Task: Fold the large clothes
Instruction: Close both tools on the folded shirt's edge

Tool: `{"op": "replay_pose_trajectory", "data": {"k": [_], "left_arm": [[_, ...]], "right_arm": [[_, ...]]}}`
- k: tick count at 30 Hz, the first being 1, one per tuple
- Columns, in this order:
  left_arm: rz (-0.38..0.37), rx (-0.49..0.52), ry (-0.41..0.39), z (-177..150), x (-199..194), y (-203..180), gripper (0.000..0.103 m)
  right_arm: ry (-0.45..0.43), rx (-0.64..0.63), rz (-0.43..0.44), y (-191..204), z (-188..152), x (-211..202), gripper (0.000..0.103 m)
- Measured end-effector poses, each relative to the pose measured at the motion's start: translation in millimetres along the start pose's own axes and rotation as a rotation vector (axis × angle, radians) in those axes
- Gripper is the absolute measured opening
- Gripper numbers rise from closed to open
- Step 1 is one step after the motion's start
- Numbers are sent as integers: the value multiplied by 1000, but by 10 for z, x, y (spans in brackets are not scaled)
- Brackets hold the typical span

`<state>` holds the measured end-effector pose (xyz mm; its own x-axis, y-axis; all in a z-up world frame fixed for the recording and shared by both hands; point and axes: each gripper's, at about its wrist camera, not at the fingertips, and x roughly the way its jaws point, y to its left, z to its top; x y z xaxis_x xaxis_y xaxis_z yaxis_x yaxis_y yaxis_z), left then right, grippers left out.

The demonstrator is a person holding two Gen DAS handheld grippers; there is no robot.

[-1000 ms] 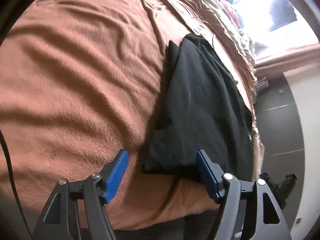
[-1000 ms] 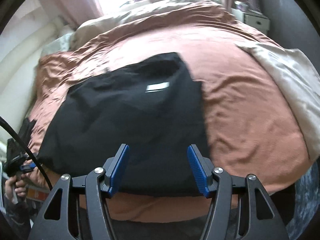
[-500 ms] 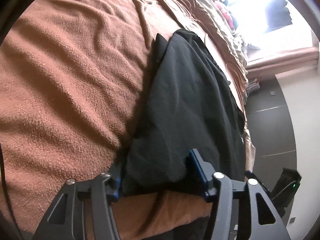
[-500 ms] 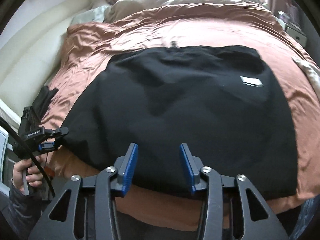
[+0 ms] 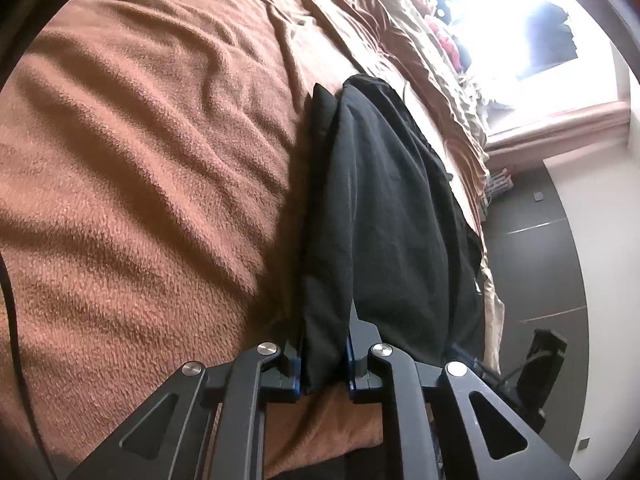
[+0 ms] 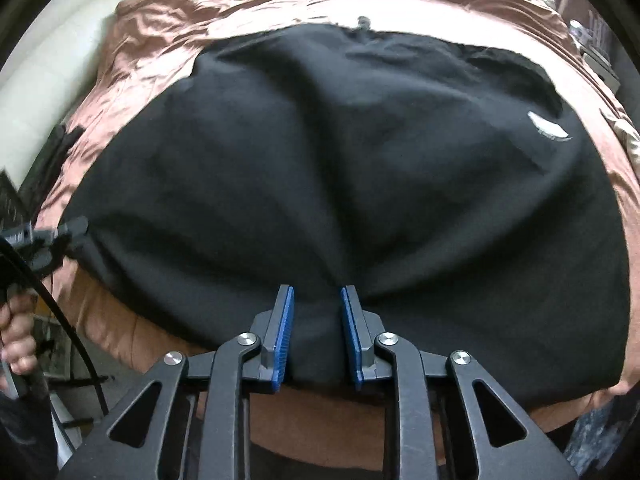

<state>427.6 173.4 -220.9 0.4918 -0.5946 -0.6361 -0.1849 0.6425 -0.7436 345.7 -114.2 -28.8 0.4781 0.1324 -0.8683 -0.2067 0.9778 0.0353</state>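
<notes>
A large black garment point(image 5: 392, 208) lies spread flat on a bed under a brown fleece cover point(image 5: 140, 160). My left gripper point(image 5: 323, 344) is closing on the garment's near corner, and a thick fold is squeezed between its blue pads. In the right wrist view the garment point(image 6: 360, 152) fills the middle, with a white label point(image 6: 548, 128) at the right. My right gripper point(image 6: 318, 296) is closing on the near hem. Cloth is bunched between its pads and creases fan out from them. The left gripper point(image 6: 60, 232) shows at the garment's left corner, held by a hand point(image 6: 16, 336).
The brown cover point(image 6: 132, 48) reaches past the garment on every side. Rumpled beige bedding point(image 5: 452, 92) lies at the far end under a bright window point(image 5: 500, 20). Dark floor point(image 5: 532, 264) runs beside the bed, with a black object point(image 5: 544, 356) on it. A nightstand point(image 6: 596, 52) stands at the far right.
Both grippers went from wide open to pinching the garment's near edge. The right gripper moved left and down along the hem toward its middle; the left stayed at its corner.
</notes>
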Motion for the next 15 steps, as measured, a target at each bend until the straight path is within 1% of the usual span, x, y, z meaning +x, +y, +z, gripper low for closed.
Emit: {"op": "replay_pose_trajectory", "data": {"k": [5, 8, 12, 15], "left_arm": [[-11, -18, 4, -21, -32, 73, 15], [-11, -31, 5, -37, -70, 139, 15], [-25, -87, 3, -60, -62, 227, 16], [-26, -110, -2, -85, -57, 258, 16]], "right_arm": [[-8, 41, -16, -127, 358, 193, 21], [-5, 42, -25, -95, 550, 316, 21], [-5, 37, -44, -72, 825, 511, 21], [-4, 45, -52, -113, 1012, 643, 20]]}}
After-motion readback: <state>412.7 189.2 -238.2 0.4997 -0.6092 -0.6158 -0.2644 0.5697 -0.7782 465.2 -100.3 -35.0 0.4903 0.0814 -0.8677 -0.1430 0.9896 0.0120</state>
